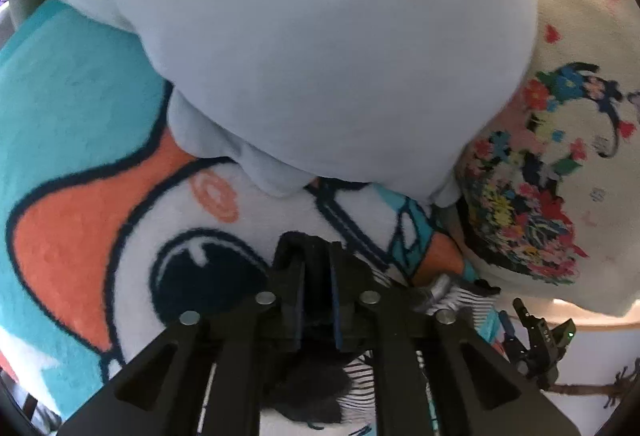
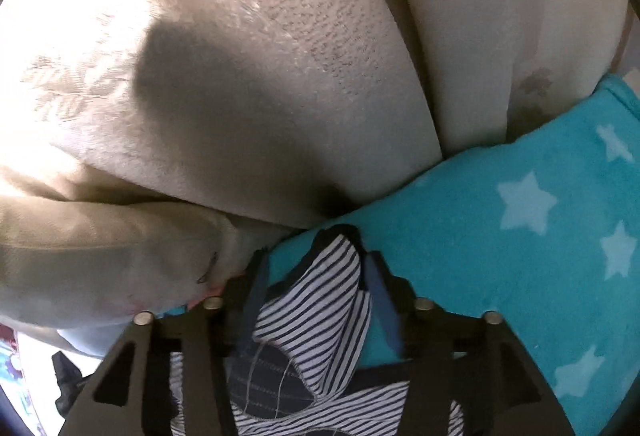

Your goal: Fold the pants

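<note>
The pants are navy with white stripes. In the left wrist view my left gripper (image 1: 316,256) is shut on a dark edge of the pants (image 1: 352,384), which hang down between and below the fingers. In the right wrist view my right gripper (image 2: 316,256) has its fingers wider apart with a striped fold of the pants (image 2: 320,300) lying between them; the fingers (image 2: 378,276) press the cloth from both sides. The right gripper also shows in the left wrist view (image 1: 540,340) at the lower right.
A teal, orange and white cartoon blanket (image 1: 80,164) lies under the left gripper. A pale blue garment (image 1: 320,36) and a cream floral sweater (image 1: 560,176) lie beyond. A cream pillow (image 2: 240,76) and a teal star blanket (image 2: 520,216) lie ahead of the right gripper.
</note>
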Motion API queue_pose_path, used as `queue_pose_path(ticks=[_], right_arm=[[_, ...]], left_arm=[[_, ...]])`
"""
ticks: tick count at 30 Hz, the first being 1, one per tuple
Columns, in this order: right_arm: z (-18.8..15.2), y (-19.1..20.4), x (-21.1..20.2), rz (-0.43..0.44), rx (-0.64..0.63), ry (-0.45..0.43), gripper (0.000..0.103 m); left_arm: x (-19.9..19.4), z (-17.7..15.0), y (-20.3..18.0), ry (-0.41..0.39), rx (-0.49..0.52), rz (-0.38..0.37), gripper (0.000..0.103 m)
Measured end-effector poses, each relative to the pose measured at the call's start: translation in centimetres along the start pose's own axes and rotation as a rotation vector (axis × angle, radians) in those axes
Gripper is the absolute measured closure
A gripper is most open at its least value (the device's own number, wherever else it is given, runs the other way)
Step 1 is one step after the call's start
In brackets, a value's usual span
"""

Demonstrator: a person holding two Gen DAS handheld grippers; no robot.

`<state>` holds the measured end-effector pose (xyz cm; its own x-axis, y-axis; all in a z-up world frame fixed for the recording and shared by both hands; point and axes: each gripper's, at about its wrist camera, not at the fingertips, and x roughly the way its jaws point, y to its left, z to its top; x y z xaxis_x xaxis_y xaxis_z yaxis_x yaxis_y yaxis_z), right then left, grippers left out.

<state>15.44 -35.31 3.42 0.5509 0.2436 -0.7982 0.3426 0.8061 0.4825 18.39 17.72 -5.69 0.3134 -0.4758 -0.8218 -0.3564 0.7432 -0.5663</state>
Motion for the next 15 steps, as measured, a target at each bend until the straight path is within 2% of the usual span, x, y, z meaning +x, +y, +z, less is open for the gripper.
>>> queue_pose_path(ticks=[1,3,6,8,10,12,15], right_arm=[[-0.3,-0.2,-0.3,0.007,-0.006,0.002,0.044],[-0.9,-0.8,-0.9,-0.013,-0.03,0.007,0.044],[-2.3,-2.5,-2.2,-0.037,-0.05,0.001,0.044],[-3.4,-4.1,-3.2,-0.049,-0.043,-0.001,0.044],[-4.8,-5.8,-4.2,-0.054,-0.034,-0.003,0.044],[-6.4,-7.3,-5.1,-0.065,-0.032,-0.003,0.043],[-8.3,-9.0,-5.8,-0.059,-0.012,-0.005,0.043]], left_arm=[[-0.3,0.0,0.0,-0.005,0.006,-0.012,0.077],[-1.2,0.0,0.4,-0.029,0.0,-0.04,0.066],[-2.8,-0.5,1.3,-0.052,-0.005,-0.087,0.062],[-4.3,-1.5,1.5,-0.085,0.037,-0.058,0.056],[-5.3,-3.0,1.5,-0.121,0.104,0.007,0.045],[-5.4,-4.4,1.6,-0.136,0.156,0.066,0.045],[-4.0,-6.7,1.6,-0.1,0.192,0.091,0.044]])
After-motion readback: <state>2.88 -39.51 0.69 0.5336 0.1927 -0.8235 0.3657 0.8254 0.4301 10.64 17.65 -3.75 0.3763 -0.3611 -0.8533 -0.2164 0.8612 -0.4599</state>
